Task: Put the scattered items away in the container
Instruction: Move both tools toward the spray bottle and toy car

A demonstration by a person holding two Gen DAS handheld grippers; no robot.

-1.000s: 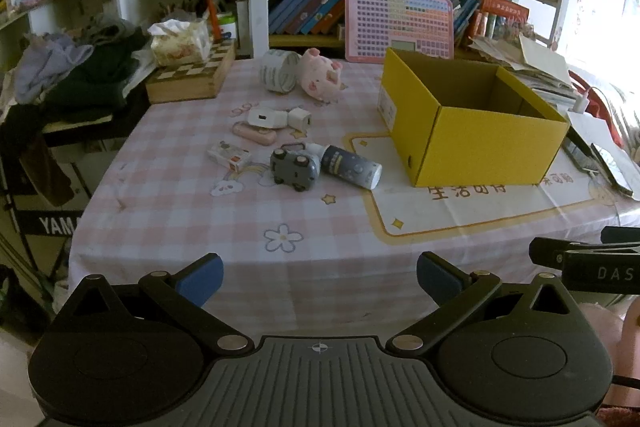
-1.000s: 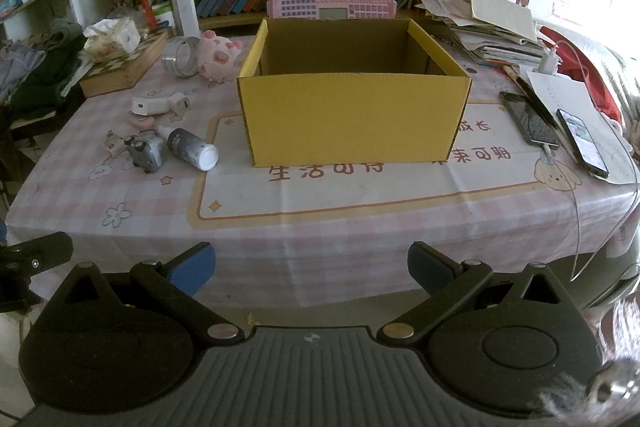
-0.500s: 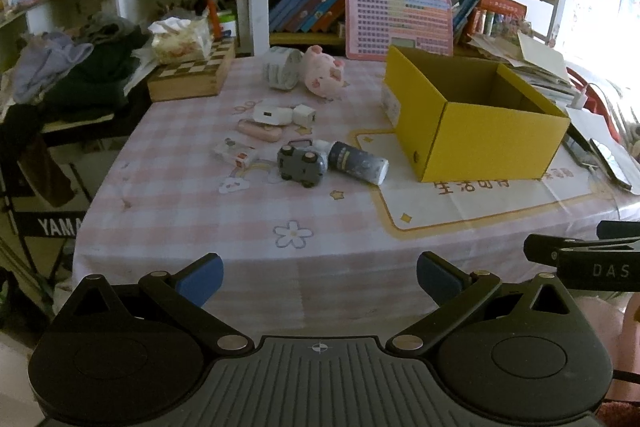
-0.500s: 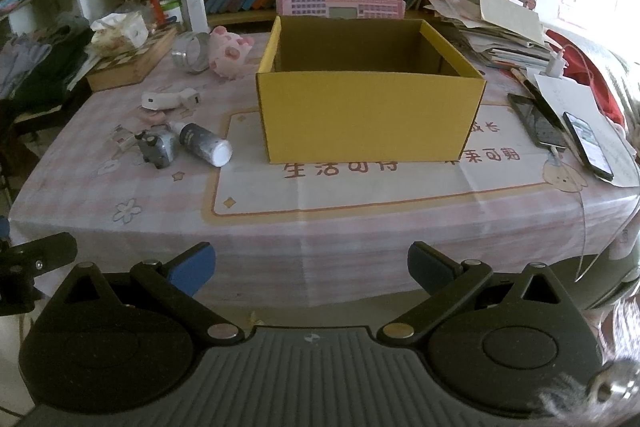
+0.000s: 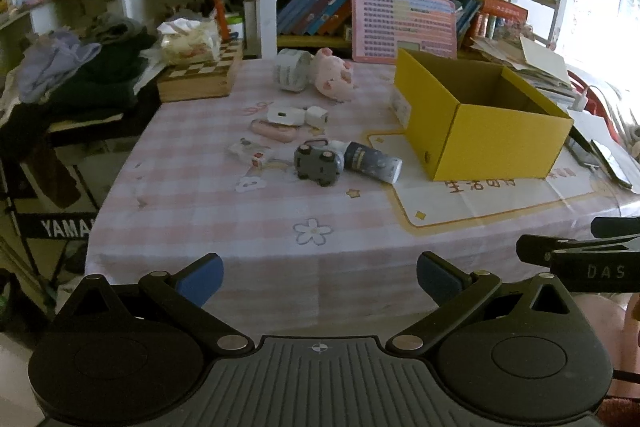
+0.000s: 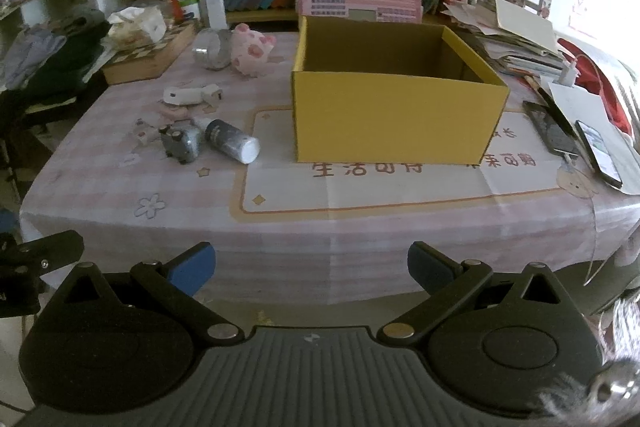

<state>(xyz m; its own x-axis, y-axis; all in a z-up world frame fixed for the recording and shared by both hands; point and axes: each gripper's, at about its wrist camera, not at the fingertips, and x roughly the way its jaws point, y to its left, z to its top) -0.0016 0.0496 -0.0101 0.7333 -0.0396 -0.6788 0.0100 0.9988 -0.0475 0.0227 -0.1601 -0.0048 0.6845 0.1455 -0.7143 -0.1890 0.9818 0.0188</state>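
1. Both grippers hung short of the counter's (image 6: 100, 195) near edge, jaws spread wide and holding nothing: the left gripper (image 5: 319, 274) faced the clutter, the right gripper (image 6: 310, 265) faced the yellow cardboard box (image 6: 396, 119).
2. Nothing appeared to be in the box yet, though its floor was hidden, so the task looked to be at its opening approach.
3. Scattered items lay in a loose group left of the box, well ahead of the left gripper: a grey toy car (image 5: 318, 163) touching a dark cylindrical bottle (image 5: 370, 161) lying on its side, a small wrapped packet (image 5: 250, 153), a pink flat case (image 5: 276, 131), and a white charger (image 5: 286, 115) with a white cube plug (image 5: 317, 115) beside it.
4. Farther back sat a tape roll (image 5: 292, 71) beside a pink pig toy (image 5: 332, 79).
5. Next, the left gripper would likely need to reach forward and down over the toy car or bottle, the nearest pieces, and line its jaws across one without knocking the other.
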